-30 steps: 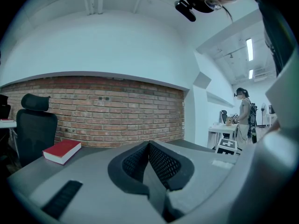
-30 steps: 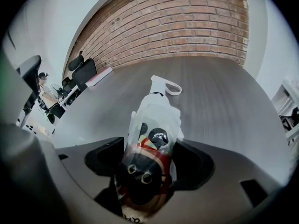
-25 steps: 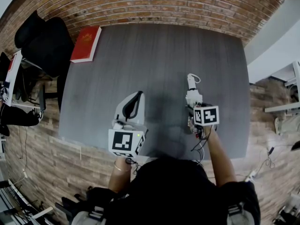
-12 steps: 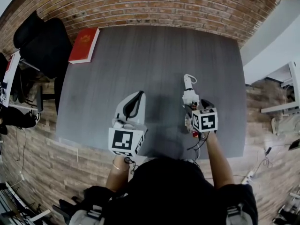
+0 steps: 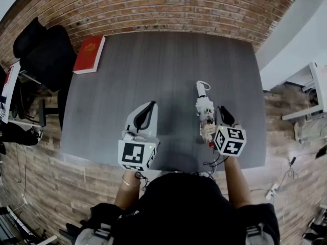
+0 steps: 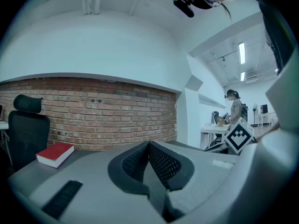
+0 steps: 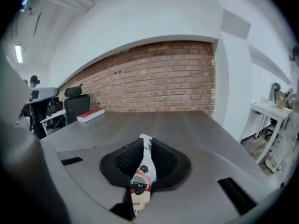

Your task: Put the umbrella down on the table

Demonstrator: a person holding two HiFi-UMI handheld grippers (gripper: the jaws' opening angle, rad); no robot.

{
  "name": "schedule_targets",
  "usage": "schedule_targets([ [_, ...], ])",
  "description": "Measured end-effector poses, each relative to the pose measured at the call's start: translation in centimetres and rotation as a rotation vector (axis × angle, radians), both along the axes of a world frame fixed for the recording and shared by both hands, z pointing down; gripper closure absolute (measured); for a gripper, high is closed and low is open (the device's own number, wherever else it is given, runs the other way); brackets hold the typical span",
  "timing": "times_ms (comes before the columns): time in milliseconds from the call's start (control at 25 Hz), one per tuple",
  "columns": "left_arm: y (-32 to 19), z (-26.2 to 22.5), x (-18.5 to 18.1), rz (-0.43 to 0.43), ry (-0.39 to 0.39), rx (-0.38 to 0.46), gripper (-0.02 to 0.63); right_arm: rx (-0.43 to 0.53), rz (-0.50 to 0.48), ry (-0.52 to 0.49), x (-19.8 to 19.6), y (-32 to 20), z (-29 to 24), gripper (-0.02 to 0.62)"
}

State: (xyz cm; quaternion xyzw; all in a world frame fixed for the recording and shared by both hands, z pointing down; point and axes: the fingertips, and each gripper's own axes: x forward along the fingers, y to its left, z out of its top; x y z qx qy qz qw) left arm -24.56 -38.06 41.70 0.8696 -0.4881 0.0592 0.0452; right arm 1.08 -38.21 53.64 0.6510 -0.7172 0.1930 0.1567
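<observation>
One compact folding umbrella [image 5: 204,108] is the whole job here. It's rolled up tight, white with some cartoon print, and has a little wrist loop [image 5: 203,84] at the far end. The right gripper [image 5: 215,117] has just been closing its jaws and now they're clamped on the umbrella, which sits right between the pads in the right gripper view [image 7: 141,171]. The grip looks like it's down near the handle end, and the rest pokes forward over the front right part of the grey table [image 5: 153,65]. It seems to be held just off the tabletop, but I can't say for sure from above. My guess is it's light and not fragile, with a stiff shaft inside and soft, slightly slippery fabric outside. That means the pads could squish or slide on the cloth. With the hold near one end, the long end might pivot or droop, so a grip nearer the middle would be steadier. The left gripper [image 5: 145,115] hangs over the front left of the table with its jaws together and nothing in them [image 6: 148,160], well apart from the umbrella. The only other thing I can see on the table is a red book [image 5: 90,51] in the far left corner, nowhere near. A black office chair [image 5: 46,47] sits off the left edge and a brick wall [image 7: 159,83] runs along the back. I reckon nothing blocks the way down.
</observation>
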Motion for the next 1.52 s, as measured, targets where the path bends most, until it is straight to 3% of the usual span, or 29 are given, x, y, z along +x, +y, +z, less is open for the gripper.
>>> schedule_targets([
  [80, 0.4, -0.1, 0.1, 0.009, 0.001, 0.004, 0.603, 0.074, 0.049, -0.009, 0.7, 0.5, -1.9, 0.594],
  [240, 1.1, -0.4, 0.4, 0.03, 0.001, 0.012, 0.603, 0.165, 0.078, -0.001, 1.1, 1.7, -5.2, 0.595],
  [400, 1.9, -0.7, 0.7, 0.055, 0.002, 0.021, 0.603, 0.22, 0.038, -0.01, 0.0, 3.1, -7.7, 0.595],
  [800, 3.9, -1.1, 1.4, 0.107, 0.016, 0.03, 0.603, 0.28, -0.001, 0.019, -1.7, 6.1, -10.8, 0.597],
  [1160, 4.9, -1.3, 1.1, 0.118, 0.014, 0.039, 0.603, 0.287, -0.015, -0.094, -2.5, 7.1, -11.3, 0.597],
  [1520, 5.2, -1.2, 0.2, 0.115, 0.006, 0.032, 0.603, 0.28, -0.034, -0.08, -3.4, 7.4, -11.5, 0.598],
])
